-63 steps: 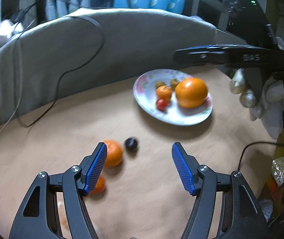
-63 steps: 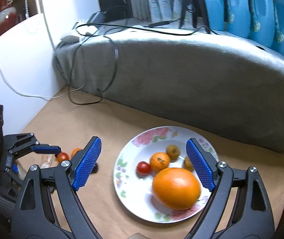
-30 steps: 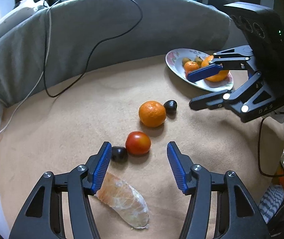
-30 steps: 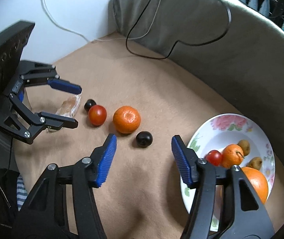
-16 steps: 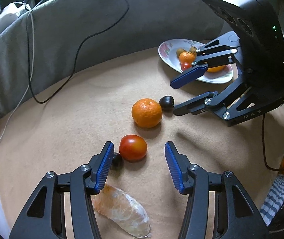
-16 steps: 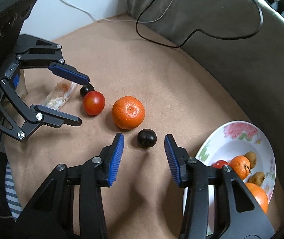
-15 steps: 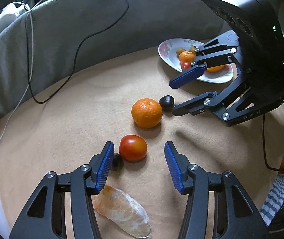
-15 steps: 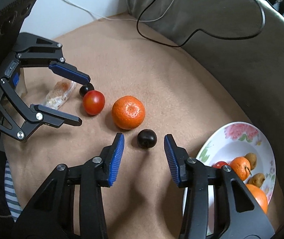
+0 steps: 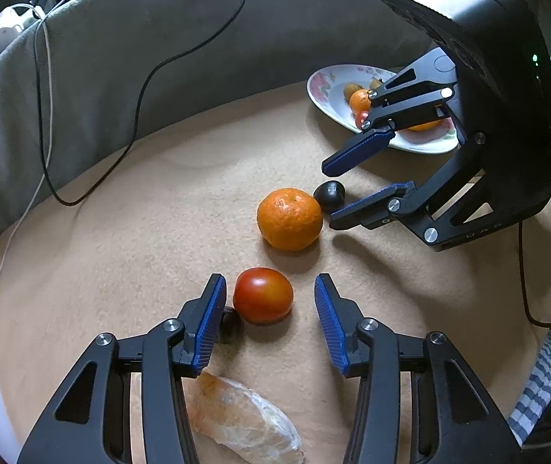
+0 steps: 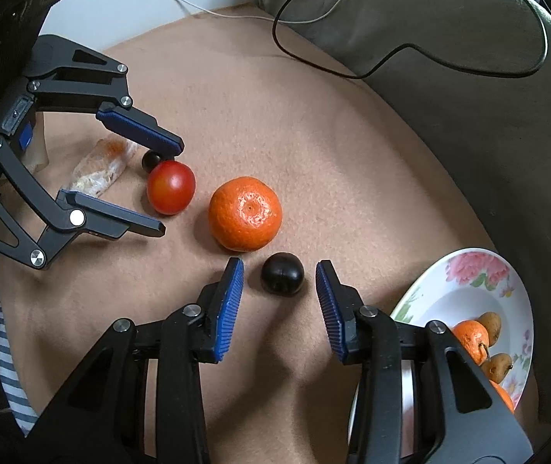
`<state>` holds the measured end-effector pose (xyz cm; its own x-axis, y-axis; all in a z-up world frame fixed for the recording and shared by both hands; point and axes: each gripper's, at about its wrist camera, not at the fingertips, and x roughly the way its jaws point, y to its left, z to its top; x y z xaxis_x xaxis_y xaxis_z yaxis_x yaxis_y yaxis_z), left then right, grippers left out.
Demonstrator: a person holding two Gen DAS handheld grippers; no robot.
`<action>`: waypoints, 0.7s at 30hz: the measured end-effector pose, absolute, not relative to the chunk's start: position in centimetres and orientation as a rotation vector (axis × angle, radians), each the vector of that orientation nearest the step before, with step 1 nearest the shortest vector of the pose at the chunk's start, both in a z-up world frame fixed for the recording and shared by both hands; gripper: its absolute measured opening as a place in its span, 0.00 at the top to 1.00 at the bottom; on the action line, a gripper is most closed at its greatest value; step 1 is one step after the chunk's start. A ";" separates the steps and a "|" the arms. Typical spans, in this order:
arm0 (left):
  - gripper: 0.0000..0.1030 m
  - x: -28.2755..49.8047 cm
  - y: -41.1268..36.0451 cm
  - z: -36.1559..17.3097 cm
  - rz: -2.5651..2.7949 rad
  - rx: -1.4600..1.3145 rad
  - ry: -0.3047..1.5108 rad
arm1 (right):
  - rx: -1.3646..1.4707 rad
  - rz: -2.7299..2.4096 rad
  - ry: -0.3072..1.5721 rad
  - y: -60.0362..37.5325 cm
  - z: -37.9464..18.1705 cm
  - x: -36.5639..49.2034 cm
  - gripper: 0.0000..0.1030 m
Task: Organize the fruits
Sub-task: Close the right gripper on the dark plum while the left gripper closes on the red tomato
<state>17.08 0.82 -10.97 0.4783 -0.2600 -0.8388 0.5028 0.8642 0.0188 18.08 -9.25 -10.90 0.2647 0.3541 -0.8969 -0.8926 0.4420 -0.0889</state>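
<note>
The red tomato [image 9: 263, 294] sits on the tan cloth between the blue pads of my left hand-held gripper [image 9: 266, 321]; its jaws are closing around it, but the pads stand clear of the skin on both sides. A small dark fruit [image 9: 230, 324] lies half hidden behind the left pad, just beside the tomato. Farther out lies the mandarin [image 9: 290, 219], and touching its far side is a second dark plum [image 10: 282, 273]. My right hand-held gripper [image 10: 280, 297] straddles that plum, jaws also closing, with a gap on each side and nothing pinched yet. Near my left gripper's base a crumpled clear wrapper [image 9: 244, 419] with orange bits inside lies flat on the cloth.

Off to the right stands the flowered plate [image 10: 468, 282], carrying a large orange, a smaller mandarin, a cherry tomato and a few brownish fruits; it is well apart from the loose fruit. The counter [image 10: 314, 147] is covered in a soft, slightly fuzzy tan fabric. A grey padded bolster [image 9: 120, 58] curves around its far edge, with a black cable [image 9: 140, 89] and a white cable [image 9: 39, 85] draped over it. A white wall [image 10: 120, 4] rises at the back corner. A striped sleeve [image 10: 12, 379] shows at the lower edge.
</note>
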 end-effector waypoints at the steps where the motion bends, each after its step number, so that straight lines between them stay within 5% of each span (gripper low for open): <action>1: 0.55 17.2 0.7 -11.1 -0.475 0.283 0.968 | -0.690 0.937 0.950 -9.2 -11.0 18.1 0.61; 13: 0.60 17.7 0.0 -11.7 -0.473 0.302 0.969 | -0.713 0.935 0.964 -8.6 -11.6 18.6 0.64; 21: 0.69 17.6 -0.3 -11.7 -0.466 0.306 0.967 | -0.709 0.944 0.968 -8.2 -11.9 18.7 0.75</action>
<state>17.63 -0.29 -11.69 0.4812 -0.2418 -0.8426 0.5085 0.8599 0.0437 18.73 -8.20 -11.86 0.2500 0.3363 -0.9080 -0.8991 0.4285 -0.0888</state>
